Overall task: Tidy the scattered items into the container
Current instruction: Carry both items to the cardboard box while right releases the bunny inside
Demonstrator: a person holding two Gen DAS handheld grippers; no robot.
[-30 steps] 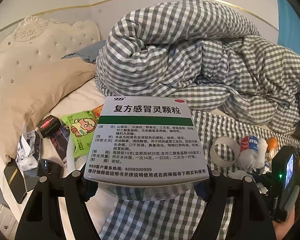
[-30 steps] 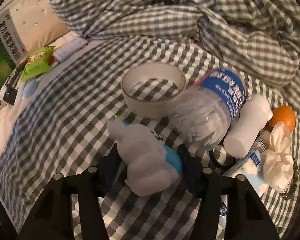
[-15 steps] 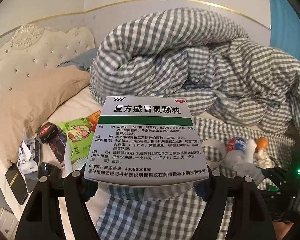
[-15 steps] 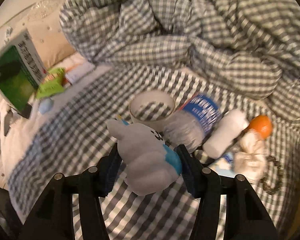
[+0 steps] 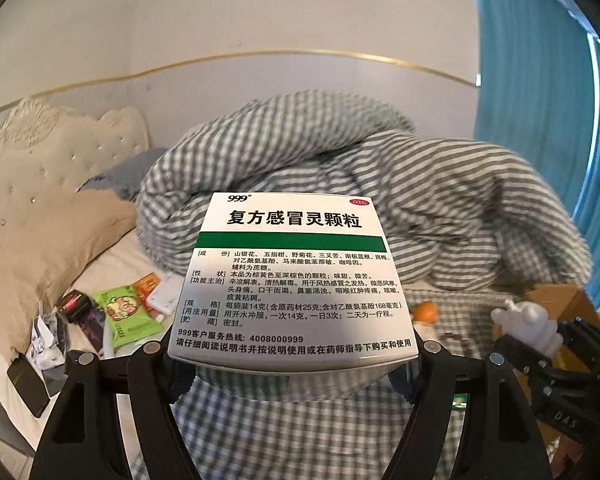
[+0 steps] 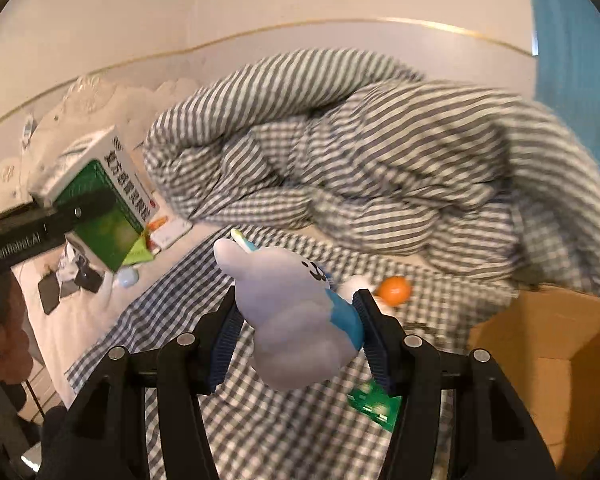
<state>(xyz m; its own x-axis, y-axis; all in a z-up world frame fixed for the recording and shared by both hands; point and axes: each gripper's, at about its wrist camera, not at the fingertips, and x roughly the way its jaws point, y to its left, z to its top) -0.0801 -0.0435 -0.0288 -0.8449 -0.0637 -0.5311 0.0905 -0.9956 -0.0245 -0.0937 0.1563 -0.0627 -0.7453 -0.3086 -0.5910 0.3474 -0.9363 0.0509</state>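
Left wrist view is mostly blocked by the medicine box (image 5: 294,276), which the left gripper (image 5: 292,354) has clamped between its jaws, held up over the bed (image 5: 260,432) with the printed side facing the lens. It hides the middle of the bed, so only bits show around it: a green snack packet (image 5: 126,314) and some dark clutter I can't really make out near the left edge, by the beige pillow (image 5: 52,236). An orange (image 5: 425,312) peeks out just past the box's right side. The checked duvet (image 5: 380,184) is bunched up behind and smeared.

Right wrist view has the right gripper (image 6: 296,332) gripping a grey-and-blue plush toy (image 6: 292,312), jaws pressed against its sides, up off the checked sheet. The cardboard box (image 6: 560,344) sits at the bed's right edge, cut off by the frame, and its inside isn't visible. A green card (image 6: 374,404) pokes out from under one jaw, half hidden.
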